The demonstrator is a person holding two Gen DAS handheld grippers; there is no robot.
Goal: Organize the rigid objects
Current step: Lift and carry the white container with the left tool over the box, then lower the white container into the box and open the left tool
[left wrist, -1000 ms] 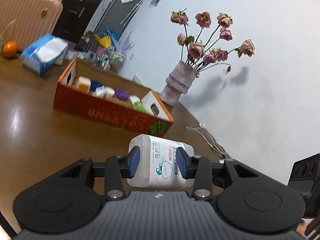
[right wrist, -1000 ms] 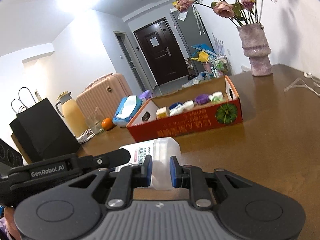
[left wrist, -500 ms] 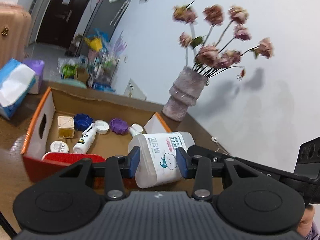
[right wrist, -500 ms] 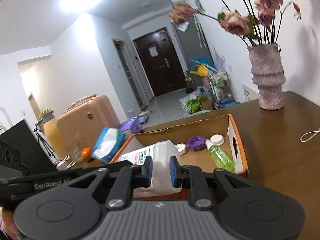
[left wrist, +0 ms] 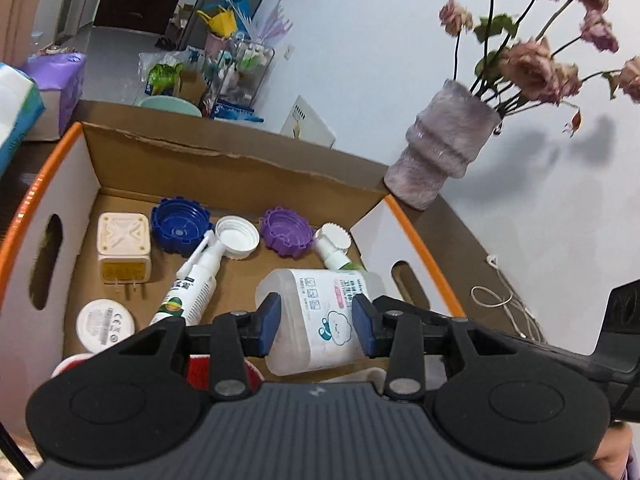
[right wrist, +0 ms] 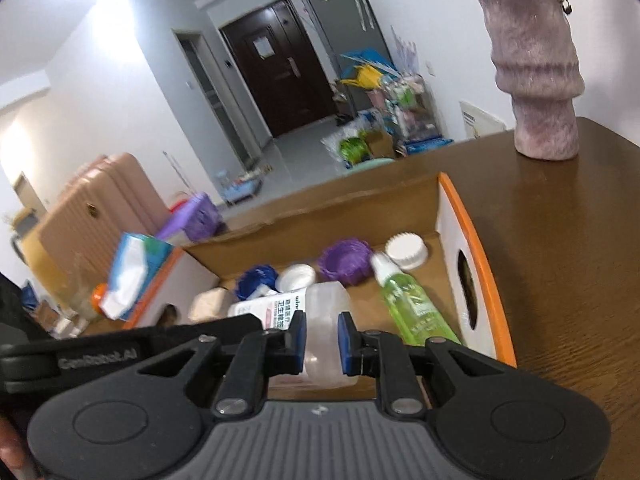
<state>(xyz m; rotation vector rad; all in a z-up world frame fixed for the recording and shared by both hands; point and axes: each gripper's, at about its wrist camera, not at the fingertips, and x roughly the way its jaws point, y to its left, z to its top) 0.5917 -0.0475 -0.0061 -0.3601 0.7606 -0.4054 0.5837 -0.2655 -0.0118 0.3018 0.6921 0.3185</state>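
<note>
Over the orange-rimmed cardboard box [left wrist: 236, 168], both grippers (left [left wrist: 316, 322], right [right wrist: 322, 338]) clamp their fingers on one translucent white plastic bottle [left wrist: 320, 316] with a cloud label.

left gripper [left wrist: 316, 322]: black body, blue fingers [left wrist: 269, 322] | right gripper [right wrist: 321, 344]: silver screws, "GenRobot.AI" lettering

The bottle [left wrist: 320, 316] in my left gripper [left wrist: 316, 326] is cloudy, translucent plastic with a glossy paper label. The box [left wrist: 224, 168] is matt brown cardboard, rough along its torn far edge. My counter [right wrist: 568, 240] is polished, grainy wood. The vase [right wrist: 534, 76] on the far right looks fuzzy and ribbed.
</note>
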